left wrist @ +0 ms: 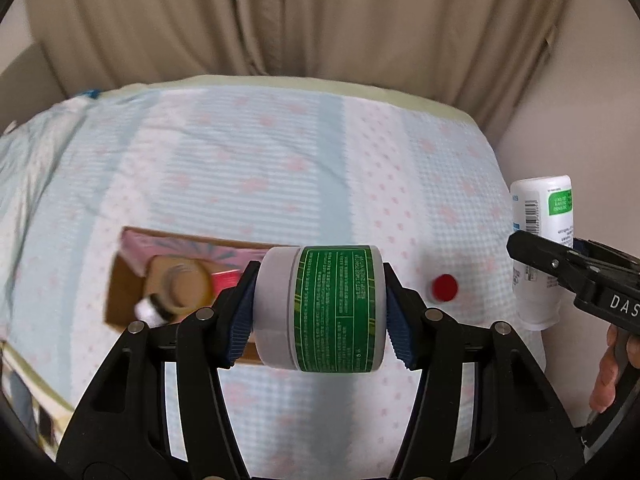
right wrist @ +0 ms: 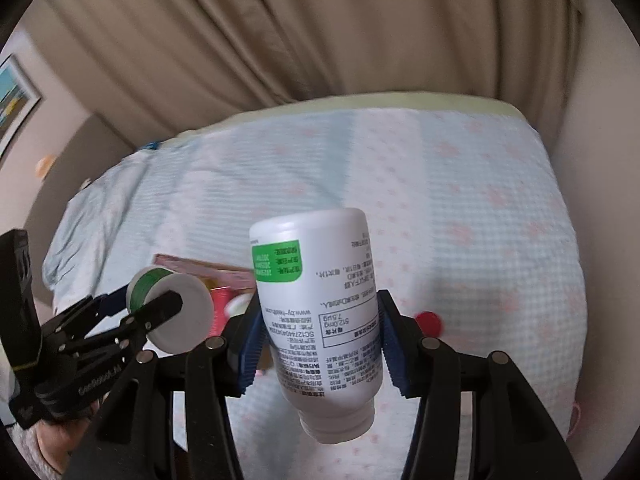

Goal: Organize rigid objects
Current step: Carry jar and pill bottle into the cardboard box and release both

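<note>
A white jar with a green label (left wrist: 336, 280) lies sideways between the blue pads of my left gripper (left wrist: 320, 310), which is shut on its lid and base and holds it above the bed. In the right wrist view the same jar (right wrist: 180, 316) hangs at the lower left. My right gripper (right wrist: 320, 340) is shut on a white bottle with a green patch (right wrist: 316, 300), held upside down with its neck towards the camera. From the left wrist view that bottle (left wrist: 540, 208) shows at the right edge. Both are well above an open cardboard box (left wrist: 120, 292).
The box lies on a bed with a pale blue and pink cover (left wrist: 280, 160) and holds a pink carton, a brown-lidded jar (left wrist: 180, 284) and something red. A small red-capped item (left wrist: 445, 287) stands on the cover right of the box. Beige curtains (left wrist: 320, 20) hang behind.
</note>
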`<state>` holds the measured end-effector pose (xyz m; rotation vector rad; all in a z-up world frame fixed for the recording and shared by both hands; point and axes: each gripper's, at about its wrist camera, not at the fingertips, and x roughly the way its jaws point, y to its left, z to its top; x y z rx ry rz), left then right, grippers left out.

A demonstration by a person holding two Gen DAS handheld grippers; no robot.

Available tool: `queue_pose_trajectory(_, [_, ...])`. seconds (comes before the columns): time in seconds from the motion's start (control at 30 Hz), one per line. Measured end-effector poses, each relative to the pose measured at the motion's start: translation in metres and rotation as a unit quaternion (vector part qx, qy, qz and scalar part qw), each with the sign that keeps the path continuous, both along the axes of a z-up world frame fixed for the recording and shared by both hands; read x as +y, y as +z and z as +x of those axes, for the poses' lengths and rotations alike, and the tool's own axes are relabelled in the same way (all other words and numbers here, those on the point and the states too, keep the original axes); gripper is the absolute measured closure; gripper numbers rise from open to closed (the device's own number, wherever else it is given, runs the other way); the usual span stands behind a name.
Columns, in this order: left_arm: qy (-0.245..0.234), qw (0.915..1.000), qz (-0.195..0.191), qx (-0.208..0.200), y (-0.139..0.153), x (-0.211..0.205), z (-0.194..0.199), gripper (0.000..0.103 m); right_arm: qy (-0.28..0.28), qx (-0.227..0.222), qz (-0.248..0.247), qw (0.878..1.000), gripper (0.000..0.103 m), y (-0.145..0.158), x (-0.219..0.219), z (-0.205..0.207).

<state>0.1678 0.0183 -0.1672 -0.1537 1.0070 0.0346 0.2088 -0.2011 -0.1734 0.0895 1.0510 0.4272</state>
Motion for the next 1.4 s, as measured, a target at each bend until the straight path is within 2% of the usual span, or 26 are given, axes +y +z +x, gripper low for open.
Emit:
queue_pose_trajectory(0.27, [0.006,0.9999,-0.003,-0.009,0.008,0.096,-0.03,0.05,0.026,-0.003,0.006,1.0,0.055,0.002,0.086,-0.029])
queue_pose_trajectory(0.53, [-0.048,0.9987,-0.006,0.015,-0.016,0.179,-0.022,0.05,-0.024,0.027,0.01,0.999,0.055,-0.023,0.165,-0.045])
queue_pose_trajectory(0.67, [-0.079,0.9958,-0.011,0.045,-0.044,0.21,-0.006,0.05,-0.064,0.066,0.021,0.996,0.055,-0.052,0.199,-0.042])
queue_pose_trajectory(0.8, [-0.101,0.9924,0.001,0.07,-0.078,0.231,0.015,0.05,-0.087,0.095,0.03,0.991,0.055,-0.076,0.221,-0.037])
queue_pose_trajectory(1.07, [-0.088,0.99,0.008,0.11,-0.142,0.261,0.048,0.05,-0.095,0.139,0.018,0.986,0.055,-0.138,0.253,-0.011])
queue_pose_trajectory(1.23, [-0.081,0.9877,0.011,0.133,-0.191,0.274,0.066,0.05,-0.1,0.164,0.024,0.981,0.055,-0.192,0.264,0.013])
queue_pose_trajectory(1.3, [-0.084,0.9868,0.015,0.138,-0.202,0.275,0.07,0.05,-0.098,0.175,0.027,0.979,0.055,-0.214,0.271,0.022])
queue_pose_trajectory(1.4, [-0.095,0.9839,0.026,0.15,-0.217,0.273,0.076,0.05,-0.094,0.183,0.022,0.978,0.055,-0.229,0.28,0.028])
